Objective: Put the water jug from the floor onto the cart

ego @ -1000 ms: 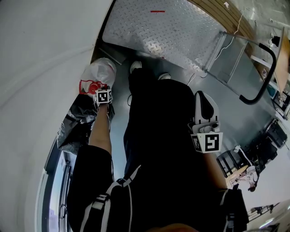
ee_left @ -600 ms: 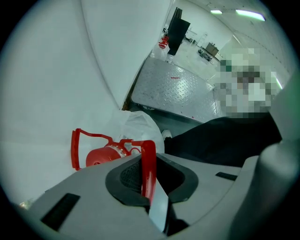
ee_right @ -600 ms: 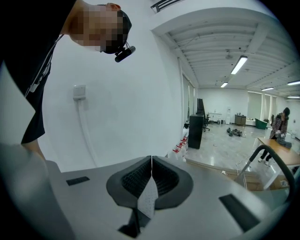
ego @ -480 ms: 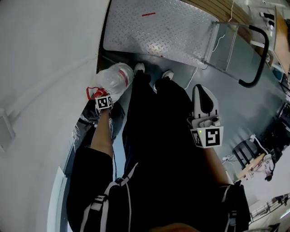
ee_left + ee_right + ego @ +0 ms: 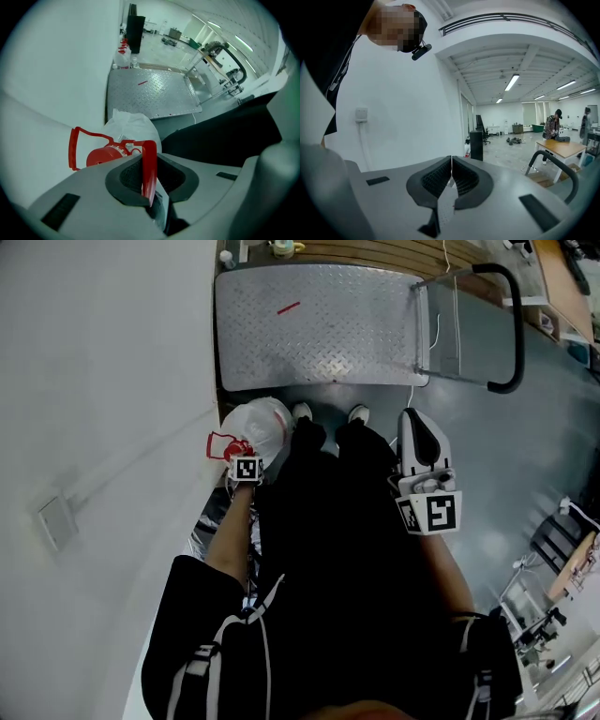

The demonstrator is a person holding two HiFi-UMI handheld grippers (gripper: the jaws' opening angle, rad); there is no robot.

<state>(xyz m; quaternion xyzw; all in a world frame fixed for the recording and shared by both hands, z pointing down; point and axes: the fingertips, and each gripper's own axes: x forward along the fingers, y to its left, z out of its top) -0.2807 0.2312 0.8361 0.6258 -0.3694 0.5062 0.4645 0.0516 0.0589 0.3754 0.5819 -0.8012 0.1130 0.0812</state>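
The left tool [image 5: 242,457] is clenched on the red handle [image 5: 149,168] of the water jug [image 5: 262,423]. In the left gripper view the handle strap stands upright between the two dark pads. The jaws have just been opening a little, with the strap between them. The jug hangs below the tool at the left centre of the head view, close to the white wall [image 5: 103,381] and just beside the person's left shoe [image 5: 302,412]. Its red cap [image 5: 101,157] points toward the camera in the left gripper view, with a second loop of the handle sticking out to the left.

The cart [image 5: 319,329] fills the top of the head view. Its diamond-plate deck is bare apart from a short red mark, and its black push bar [image 5: 506,324] stands at the upper right. The jug lies just below the deck's near edge.

The right tool [image 5: 419,427] sits right of centre over the grey floor [image 5: 487,446]. Its jaws are closed together on nothing, and it faces out into the room.
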